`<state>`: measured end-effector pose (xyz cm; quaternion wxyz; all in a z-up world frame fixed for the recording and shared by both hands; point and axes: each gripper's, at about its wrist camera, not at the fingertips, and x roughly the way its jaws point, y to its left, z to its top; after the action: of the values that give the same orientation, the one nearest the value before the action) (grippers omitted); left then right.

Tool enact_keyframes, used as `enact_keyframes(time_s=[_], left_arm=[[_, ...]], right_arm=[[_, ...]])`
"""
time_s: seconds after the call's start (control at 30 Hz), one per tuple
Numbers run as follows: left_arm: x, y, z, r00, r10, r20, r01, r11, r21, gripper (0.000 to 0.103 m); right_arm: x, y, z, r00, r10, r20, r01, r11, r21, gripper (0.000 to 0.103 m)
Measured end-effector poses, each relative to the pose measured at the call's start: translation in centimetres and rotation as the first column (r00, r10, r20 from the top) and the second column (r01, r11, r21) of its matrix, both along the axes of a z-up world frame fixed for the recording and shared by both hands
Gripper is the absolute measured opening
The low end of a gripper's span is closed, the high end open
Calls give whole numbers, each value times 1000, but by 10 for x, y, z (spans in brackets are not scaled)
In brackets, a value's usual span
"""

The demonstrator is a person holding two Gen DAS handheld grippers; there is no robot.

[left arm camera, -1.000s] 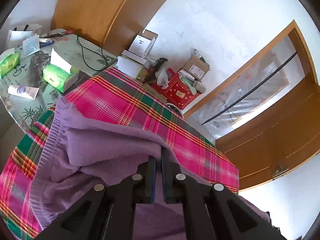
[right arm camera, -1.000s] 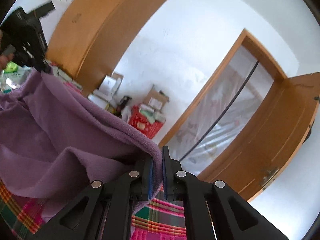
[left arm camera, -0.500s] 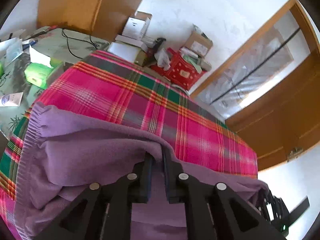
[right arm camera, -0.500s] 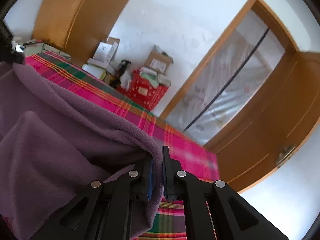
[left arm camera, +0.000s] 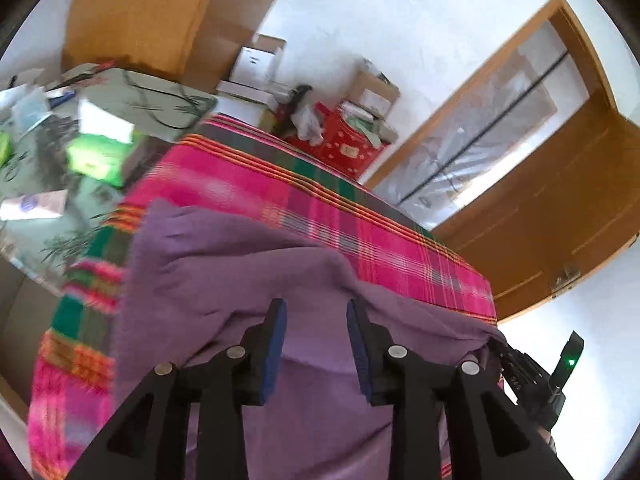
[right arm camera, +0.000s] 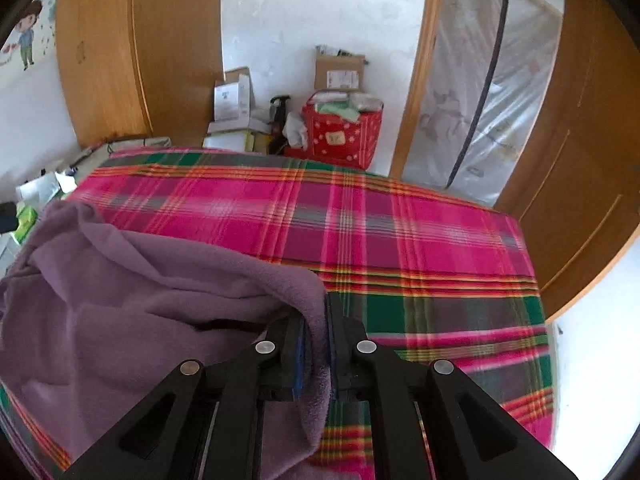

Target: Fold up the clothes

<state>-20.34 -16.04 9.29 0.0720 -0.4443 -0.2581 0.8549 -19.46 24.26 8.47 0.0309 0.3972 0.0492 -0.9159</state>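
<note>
lying on the plaid cloth (right arm camera: pixel 400 220), the purple garment (right arm camera: pixel 140 300) ran left to right along the near edge. the left gripper (left arm camera: pixel 316 344) was opening, its pads clear of the fleece; the right gripper (right arm camera: pixel 316 344), also opening, still pinched the right hem. only the left view showed the far-left hem.

Green tissue box (left arm camera: pixel 98 156) smeared by blur; purple garment (right arm camera: pixel 132 320) cut off at bottom edge.
</note>
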Motion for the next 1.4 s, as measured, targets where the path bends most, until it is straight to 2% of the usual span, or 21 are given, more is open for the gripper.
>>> enact_keyframes(time_s=[0.17, 0.4, 0.53, 0.67, 0.73, 0.9, 1.07, 1.17, 1.27, 1.3, 1.4], left_arm=[[50, -27, -2, 999, 40, 20, -40, 999, -23, 34], [113, -51, -38, 989, 92, 118, -92, 996, -11, 35], [135, -56, -60, 983, 111, 149, -115, 993, 20, 36], [147, -57, -74, 979, 127, 158, -138, 989, 58, 37], [150, -56, -79, 979, 130, 158, -143, 987, 76, 38], [148, -48, -90, 980, 102, 170, -122, 986, 111, 39], [142, -47, -100, 976, 122, 181, -150, 978, 146, 39], [138, -43, -99, 980, 108, 166, -131, 983, 130, 38], [135, -44, -101, 980, 113, 165, -139, 978, 155, 38], [134, -44, -102, 979, 114, 167, -141, 977, 162, 37], [132, -44, -103, 978, 119, 172, -145, 978, 148, 24]], right_arm=[[36, -1, 22, 998, 36, -52, -37, 999, -25, 22], [96, -6, 43, 992, 43, -120, -53, 995, -81, 24], [133, -29, 36, 985, 130, -115, -143, 983, -116, 24], [159, -54, 12, 978, 200, -58, -208, 951, -230, 25], [167, -65, -3, 976, 215, -26, -213, 932, -295, 30], [169, -91, -35, 972, 231, 40, -198, 901, -385, 31], [156, -97, -50, 977, 202, 64, -152, 879, -451, 35], [149, -103, -56, 976, 204, 75, -147, 874, -464, 35], [143, -109, -60, 976, 201, 85, -143, 883, -448, 35], [142, -110, -62, 978, 192, 86, -136, 890, -436, 35], [136, -110, -66, 981, 166, 95, -105, 883, -457, 35]])
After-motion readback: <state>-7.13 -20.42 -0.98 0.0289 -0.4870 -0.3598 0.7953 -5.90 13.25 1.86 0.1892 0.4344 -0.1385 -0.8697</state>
